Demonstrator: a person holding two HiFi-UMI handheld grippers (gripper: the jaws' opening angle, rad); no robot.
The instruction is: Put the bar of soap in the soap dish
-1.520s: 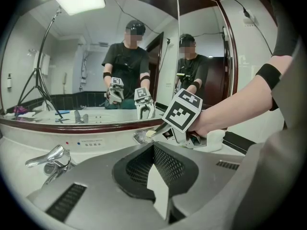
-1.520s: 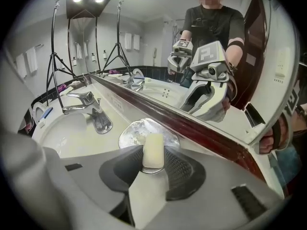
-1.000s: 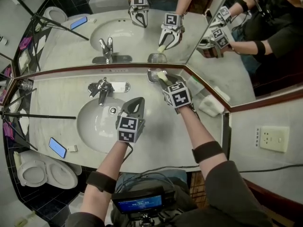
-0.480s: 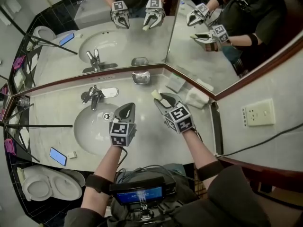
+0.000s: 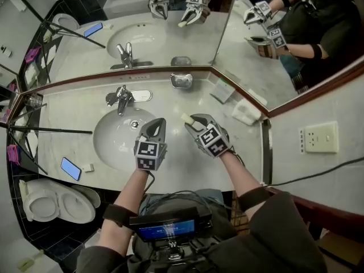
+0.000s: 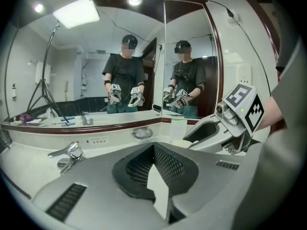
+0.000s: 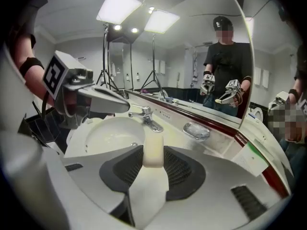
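**entry: soap-to-dish task, status at this moment**

- **bar of soap** (image 7: 153, 150): pale cream and oblong. it is clamped across its narrow faces between the ribbed pads of the right gripper (image 5: 195, 121), with its far end poking out past the fingertips. it is held in the air over the counter (image 5: 187, 164), just right of the sink basin (image 5: 105, 152), and touches no surface.
- **soap dish** (image 5: 181, 81): small and clear or silvery. it sits at the back of the counter against the mirror ledge, right of the faucet (image 5: 120, 98). nothing shows in it. it is well apart from the soap, beyond the gripper's tips and slightly to one side.
- **right gripper**: its jaws are partly apart and closed on the soap. it is tilted downward and points roughly toward the back ledge.
- **left gripper** (image 5: 157, 124): its jaws are pressed fully together with nothing between them. it hangs over the near edge of the basin, beside the right gripper, and takes no visible part in the job.
- **other items**: a phone (image 5: 70, 168) lies on the counter left of the basin. a folded white cloth (image 5: 245, 112) lies at the right corner.

**progress, judged:**
- the soap is picked up and the grip looks secure.
- the carry to the dish is unfinished.
- placing and releasing the soap are not yet done.
- what is left is to bring the soap over the dish, lower it in, open the jaws and draw clear.
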